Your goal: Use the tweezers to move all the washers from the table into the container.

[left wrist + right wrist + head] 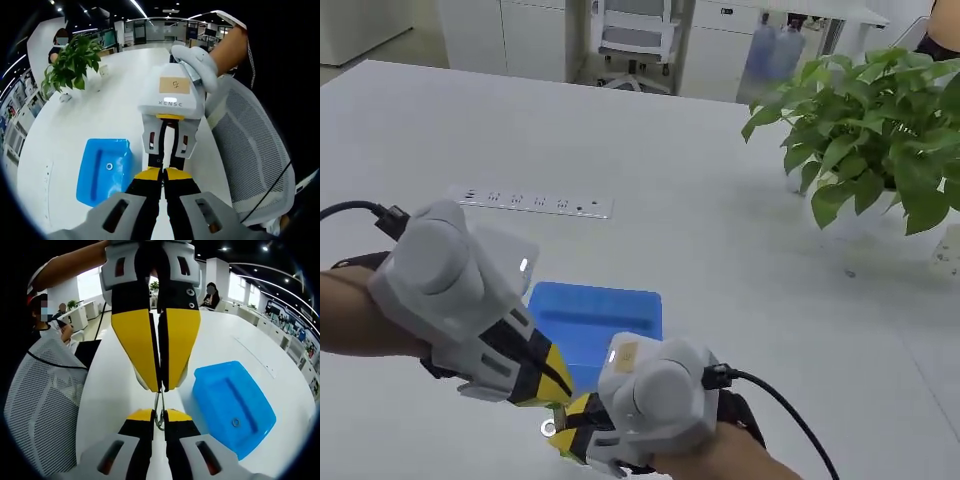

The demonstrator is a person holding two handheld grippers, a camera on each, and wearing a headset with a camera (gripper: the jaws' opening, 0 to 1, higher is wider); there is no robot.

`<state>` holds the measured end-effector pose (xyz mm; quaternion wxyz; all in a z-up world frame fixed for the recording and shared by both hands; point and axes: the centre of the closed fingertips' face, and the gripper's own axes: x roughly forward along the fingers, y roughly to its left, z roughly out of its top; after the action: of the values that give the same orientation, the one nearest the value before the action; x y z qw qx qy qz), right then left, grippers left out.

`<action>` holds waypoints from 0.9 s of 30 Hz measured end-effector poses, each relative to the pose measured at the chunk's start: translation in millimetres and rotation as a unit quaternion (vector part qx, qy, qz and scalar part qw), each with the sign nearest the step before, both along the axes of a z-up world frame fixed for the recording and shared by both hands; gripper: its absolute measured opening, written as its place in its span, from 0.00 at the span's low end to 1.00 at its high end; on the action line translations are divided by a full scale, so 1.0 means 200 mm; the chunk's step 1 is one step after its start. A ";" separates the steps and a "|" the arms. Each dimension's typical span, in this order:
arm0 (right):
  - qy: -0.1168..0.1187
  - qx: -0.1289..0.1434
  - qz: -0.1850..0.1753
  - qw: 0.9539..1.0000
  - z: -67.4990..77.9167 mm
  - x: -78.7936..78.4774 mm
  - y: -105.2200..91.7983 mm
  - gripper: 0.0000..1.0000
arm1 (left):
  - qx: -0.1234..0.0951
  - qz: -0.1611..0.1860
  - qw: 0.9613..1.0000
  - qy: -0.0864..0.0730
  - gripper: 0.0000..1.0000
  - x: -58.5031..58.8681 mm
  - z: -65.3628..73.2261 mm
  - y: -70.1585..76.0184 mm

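**A:** Where are the tweezers?

**B:** The tweezers are strung between the two claws, which meet nose to nose low over the tabletop. In the right gripper view, the thin metal arms come out of the left claw and run down into the right claw.

**A:** How do the claws stand?

**B:** The left claw's yellow tips are pressed together on one end of the tweezers. The right claw's tips sit tight against either side of the other end, clamped on it as well. In the head view the left claw comes in from the left and the right claw from below, and their tips almost touch.

**A:** And the washers?

**B:** One washer lies flat on the floor of the blue container. The left gripper view shows the same washer in the same place. In the head view a small pale ring sits just beside the claw tips. I cannot tell whether it is a washer or part of the tweezers.

**A:** Where is the container?

**B:** It rests on the tabletop just beyond the claws, close to them but apart from them.

**A:** Anything else around?

**B:** A power strip lies farther back on the tabletop. A potted plant stands well off to the right. A mesh chair stands beside the tabletop's edge.
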<state>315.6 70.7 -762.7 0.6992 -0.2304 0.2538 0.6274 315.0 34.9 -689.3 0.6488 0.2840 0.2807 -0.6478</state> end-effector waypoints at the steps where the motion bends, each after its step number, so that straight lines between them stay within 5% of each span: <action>1: 0.000 0.000 0.000 1.000 0.01 0.00 0.00 0.08 | 0.000 0.000 1.000 -0.001 0.05 0.00 0.01 0.00; 27: -0.027 0.007 -0.009 1.000 0.23 0.15 -0.02 0.08 | -0.002 -0.005 1.000 -0.026 0.05 0.13 0.23 -0.02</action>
<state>346.4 67.4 -716.3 0.7127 -0.2401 0.2329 0.6165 340.4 30.8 -643.2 0.6532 0.3010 0.2604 -0.6441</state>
